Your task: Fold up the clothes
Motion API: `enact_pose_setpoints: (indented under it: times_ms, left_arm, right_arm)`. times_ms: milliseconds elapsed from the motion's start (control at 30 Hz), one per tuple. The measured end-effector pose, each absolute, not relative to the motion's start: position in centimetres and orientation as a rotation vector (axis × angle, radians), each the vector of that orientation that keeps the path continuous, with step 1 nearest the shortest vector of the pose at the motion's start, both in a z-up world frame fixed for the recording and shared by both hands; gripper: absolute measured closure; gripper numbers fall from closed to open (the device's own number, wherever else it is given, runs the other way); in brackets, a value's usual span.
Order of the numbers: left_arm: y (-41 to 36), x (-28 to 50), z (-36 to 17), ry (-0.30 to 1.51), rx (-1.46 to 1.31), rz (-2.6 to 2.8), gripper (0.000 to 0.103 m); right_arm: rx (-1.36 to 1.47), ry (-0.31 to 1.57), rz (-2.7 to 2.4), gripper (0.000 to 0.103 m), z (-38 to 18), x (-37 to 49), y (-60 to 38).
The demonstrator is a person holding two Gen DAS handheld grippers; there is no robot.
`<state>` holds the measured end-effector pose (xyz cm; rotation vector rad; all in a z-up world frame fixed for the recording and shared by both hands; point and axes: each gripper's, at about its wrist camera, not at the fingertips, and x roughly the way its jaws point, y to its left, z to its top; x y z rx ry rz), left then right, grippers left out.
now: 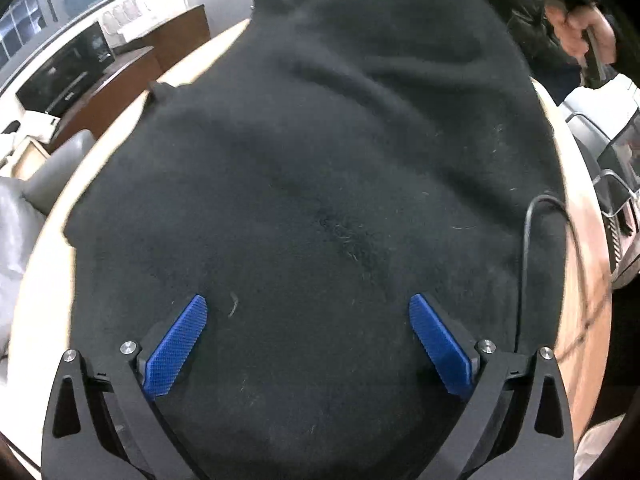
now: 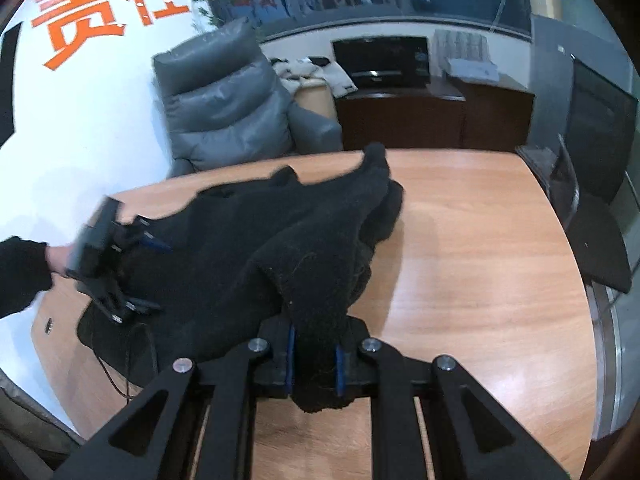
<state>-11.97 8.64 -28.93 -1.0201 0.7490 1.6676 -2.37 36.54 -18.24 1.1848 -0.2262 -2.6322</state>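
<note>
The soft, limp black fleece garment will sag; grip edges. Right gripper is clamped on its fold at lower centre; left gripper spread apart above the wooden desk.

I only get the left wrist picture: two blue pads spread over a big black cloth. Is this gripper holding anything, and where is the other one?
Observer: The left gripper holds nothing; the right camera shows it open over the black garment.
Visitor: And the other gripper?
Observer: The right gripper is shut on a bunched edge of the garment, with a fold rising from the wooden table.
Visitor: Does the cloth cover the whole table?
Observer: No. A wide stretch of bare wood lies to its right.
Visitor: What is behind it?
Observer: A grey armchair beyond the table's far edge.
</note>
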Motion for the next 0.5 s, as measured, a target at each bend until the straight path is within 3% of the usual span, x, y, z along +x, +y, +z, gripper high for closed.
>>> enact_pose_setpoints:
  times_ms: [167,500]
  left_arm:
    - [10.5,-12.7,-29.1,0.703,-0.988,1.68,0.0]
    - [10.5,-11.9,-27.3,0.71,-0.93,1.747,0.001]
  right_arm:
    - [1.057,-0.146,-2.557,0.089,-15.3,-3.1,31.8]
    - [1.022,-0.138,-2.389,0.089,-15.1,-3.4,24.9]
